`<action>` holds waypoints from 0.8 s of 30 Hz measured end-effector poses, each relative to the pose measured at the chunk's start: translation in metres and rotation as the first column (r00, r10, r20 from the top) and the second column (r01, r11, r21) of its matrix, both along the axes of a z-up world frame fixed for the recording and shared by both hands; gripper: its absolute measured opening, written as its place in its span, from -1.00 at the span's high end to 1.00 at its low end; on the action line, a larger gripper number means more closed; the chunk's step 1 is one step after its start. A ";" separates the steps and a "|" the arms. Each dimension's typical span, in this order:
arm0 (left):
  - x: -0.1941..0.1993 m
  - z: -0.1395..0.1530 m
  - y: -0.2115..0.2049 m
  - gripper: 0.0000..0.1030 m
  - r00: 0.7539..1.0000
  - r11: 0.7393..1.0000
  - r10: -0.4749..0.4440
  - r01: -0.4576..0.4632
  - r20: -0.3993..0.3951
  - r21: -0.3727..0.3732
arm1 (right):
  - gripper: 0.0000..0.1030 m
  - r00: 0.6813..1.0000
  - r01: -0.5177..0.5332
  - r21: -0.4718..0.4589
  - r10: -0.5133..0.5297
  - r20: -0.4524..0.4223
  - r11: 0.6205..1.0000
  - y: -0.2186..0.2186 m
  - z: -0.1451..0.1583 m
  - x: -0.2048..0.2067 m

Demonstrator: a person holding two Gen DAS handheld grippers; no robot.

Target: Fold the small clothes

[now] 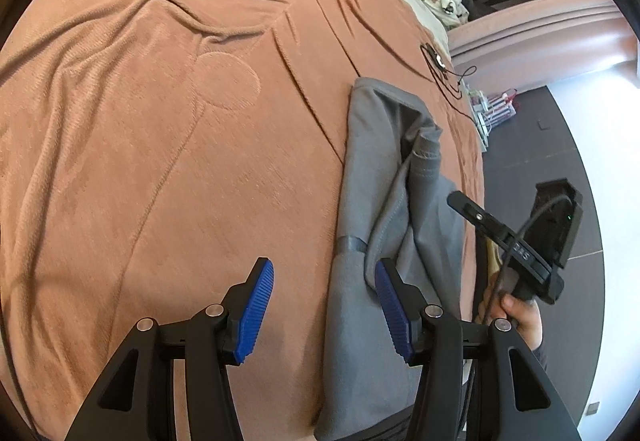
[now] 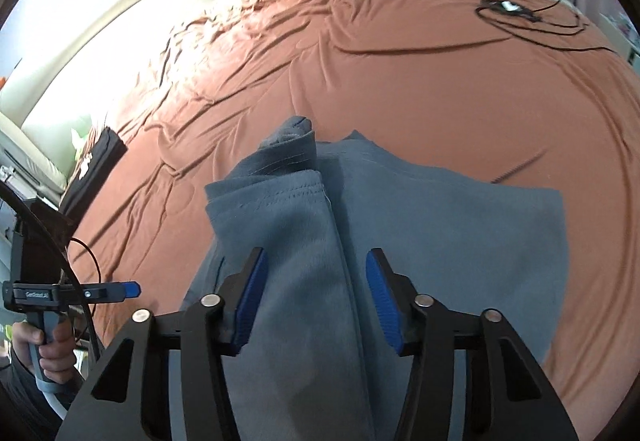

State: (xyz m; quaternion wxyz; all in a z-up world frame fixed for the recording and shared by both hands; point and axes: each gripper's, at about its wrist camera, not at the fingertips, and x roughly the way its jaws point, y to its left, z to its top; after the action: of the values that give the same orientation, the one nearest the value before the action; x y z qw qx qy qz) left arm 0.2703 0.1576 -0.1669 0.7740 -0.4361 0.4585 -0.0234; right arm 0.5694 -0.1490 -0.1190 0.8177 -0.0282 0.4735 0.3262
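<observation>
Lying half-folded: grey garment (image 2: 420,225), bed (image 2: 440,81)

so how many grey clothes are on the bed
1: a grey garment, partly folded, lies on the brown blanket under the right gripper. More may be hidden.

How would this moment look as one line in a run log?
task: fold clothes | grey garment: partly folded on orange blanket | left gripper: open | right gripper: open over garment

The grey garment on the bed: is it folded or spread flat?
Partly folded. The grey garment has one side turned over onto itself, its stitched hem lying on top, while the rest lies flat on the brown blanket.
</observation>
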 end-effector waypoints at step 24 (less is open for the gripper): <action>0.021 -0.001 -0.009 -0.07 1.000 0.999 -0.023 0.024 -0.019 0.032 | 0.97 0.990 0.099 0.028 -0.101 0.102 0.995 -0.013 0.020 0.016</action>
State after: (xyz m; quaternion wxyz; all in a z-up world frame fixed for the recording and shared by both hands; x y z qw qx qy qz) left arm 0.2909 0.1482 -0.1675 0.7762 -0.4184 0.4712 -0.0210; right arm 0.5850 -0.1623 -0.0993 0.8566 -0.0120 0.4278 0.2881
